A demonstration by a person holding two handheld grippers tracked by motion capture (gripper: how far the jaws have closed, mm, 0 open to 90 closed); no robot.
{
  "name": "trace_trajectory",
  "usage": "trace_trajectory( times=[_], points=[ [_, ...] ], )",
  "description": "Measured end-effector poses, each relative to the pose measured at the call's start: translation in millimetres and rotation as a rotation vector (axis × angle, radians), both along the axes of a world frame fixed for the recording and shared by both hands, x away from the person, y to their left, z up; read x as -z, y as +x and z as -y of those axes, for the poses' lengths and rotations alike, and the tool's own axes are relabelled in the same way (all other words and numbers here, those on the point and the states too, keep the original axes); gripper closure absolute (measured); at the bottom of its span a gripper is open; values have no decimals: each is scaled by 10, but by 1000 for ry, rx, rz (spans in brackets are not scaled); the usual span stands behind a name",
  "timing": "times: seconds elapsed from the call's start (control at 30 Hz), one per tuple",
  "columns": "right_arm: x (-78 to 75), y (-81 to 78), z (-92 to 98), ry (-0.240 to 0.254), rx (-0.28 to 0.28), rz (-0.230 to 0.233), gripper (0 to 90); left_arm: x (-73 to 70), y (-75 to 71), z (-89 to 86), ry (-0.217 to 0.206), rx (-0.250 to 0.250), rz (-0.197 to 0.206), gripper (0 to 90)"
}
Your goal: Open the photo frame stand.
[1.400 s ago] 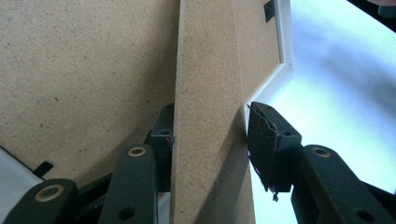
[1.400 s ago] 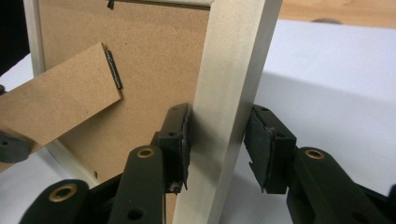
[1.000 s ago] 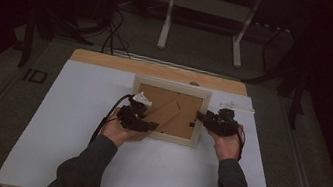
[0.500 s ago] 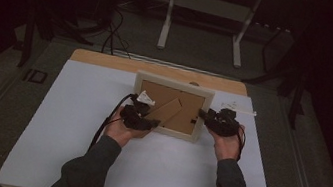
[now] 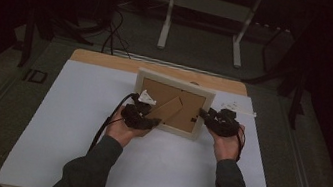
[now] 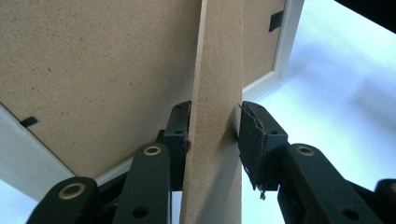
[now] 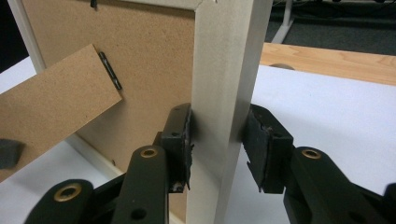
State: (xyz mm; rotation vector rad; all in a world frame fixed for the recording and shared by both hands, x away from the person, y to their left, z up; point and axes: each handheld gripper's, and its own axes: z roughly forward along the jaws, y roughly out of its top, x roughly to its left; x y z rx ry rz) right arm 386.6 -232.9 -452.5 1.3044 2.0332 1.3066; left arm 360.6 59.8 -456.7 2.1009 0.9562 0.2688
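Left gripper is pinching the stand leg; right gripper is clamping the picture frame edge. Next: swinging the leg out, standing the frame on the worktop.

- High view dim; room edges fall to black, white desk sheet the brightest patch.
- Both gripper views bright, sharp at the pads, desk nearly blown out.
- Soft shadows only.

Left claw nudged slightly rightward along the frame's easel stand, its jaws closed a touch further around it
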Motion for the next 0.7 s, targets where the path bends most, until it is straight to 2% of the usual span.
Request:
trace_trajectory(
  times=[0.7],
  points=[
    [-21, -7, -21, -8, 22, 21, 625, 3, 31, 35, 9, -23, 22, 672]
  ],
)
